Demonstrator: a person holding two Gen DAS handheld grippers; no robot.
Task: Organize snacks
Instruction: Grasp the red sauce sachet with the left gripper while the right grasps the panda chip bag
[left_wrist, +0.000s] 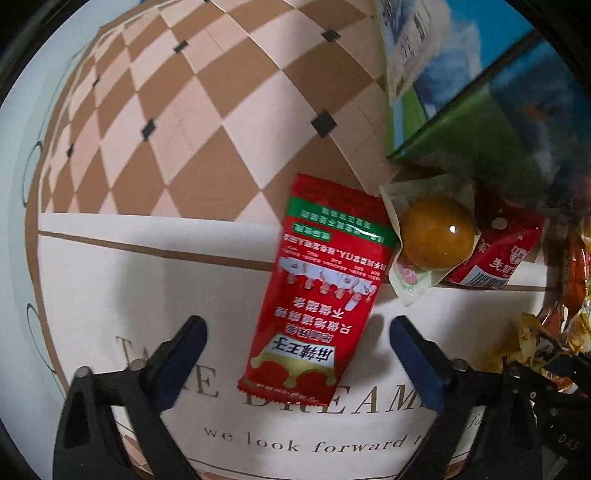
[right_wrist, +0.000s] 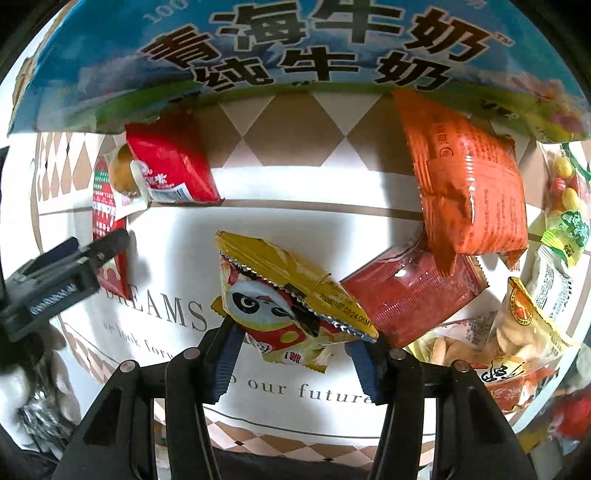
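Note:
My left gripper (left_wrist: 297, 328) is open, its blue-padded fingers either side of the lower half of a long red sachet (left_wrist: 317, 288) lying flat on the tablecloth. A wrapped yellow egg-like snack (left_wrist: 436, 230) and a small red packet (left_wrist: 498, 254) lie just right of it. My right gripper (right_wrist: 295, 343) is open around a yellow panda snack bag (right_wrist: 288, 295), which sits between the fingers. The left gripper also shows in the right wrist view (right_wrist: 70, 269), by the red sachet (right_wrist: 107, 225).
A blue-green milk carton box (right_wrist: 295, 48) stands at the back, also in the left wrist view (left_wrist: 480, 92). An orange packet (right_wrist: 469, 184), a red translucent packet (right_wrist: 410, 291) and several more snack bags (right_wrist: 517, 332) lie at right. The checked tablecloth (left_wrist: 184, 129) extends left.

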